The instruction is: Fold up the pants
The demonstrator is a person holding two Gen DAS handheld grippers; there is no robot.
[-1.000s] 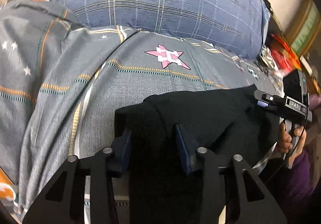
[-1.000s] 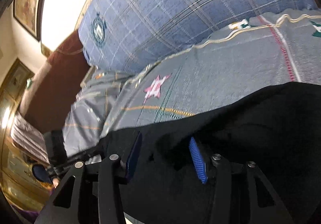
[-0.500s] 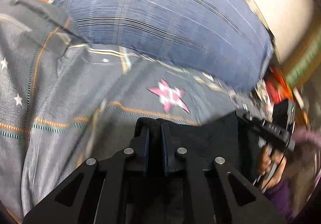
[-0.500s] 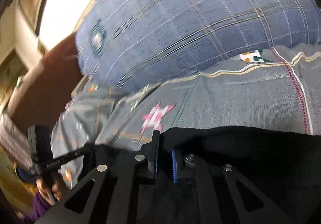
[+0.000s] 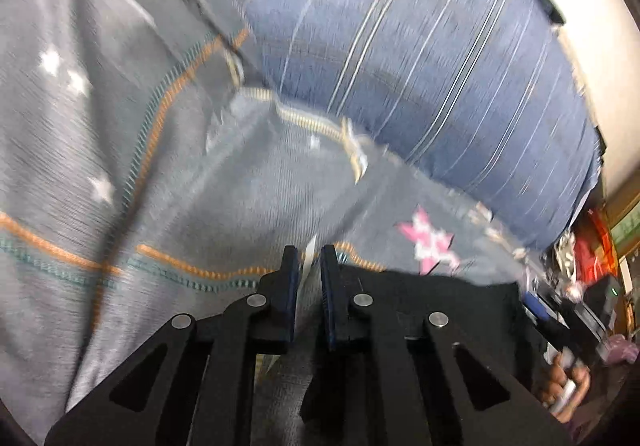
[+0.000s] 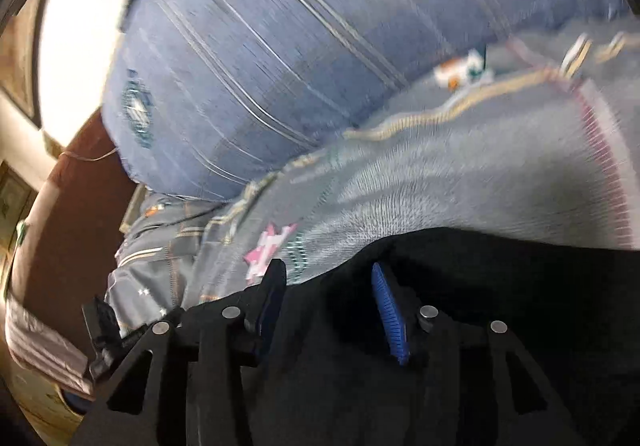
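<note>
The black pants lie on a grey patterned bedspread. In the left wrist view my left gripper has its jaws a narrow gap apart; bedspread shows between them and no cloth is held. The pants lie just right of it. In the right wrist view my right gripper is open above the pants, with black cloth between and under its fingers. The right gripper and the hand holding it also show at the far right of the left wrist view.
A large blue plaid pillow lies across the back of the bed and also shows in the right wrist view. Clutter with red items sits at the far right. A brown headboard stands at the left.
Both grippers closed on the pants' edge half a second ago. Now the right jaws have opened and the left gripper has slid left off the cloth. Both views are blurred by motion.
</note>
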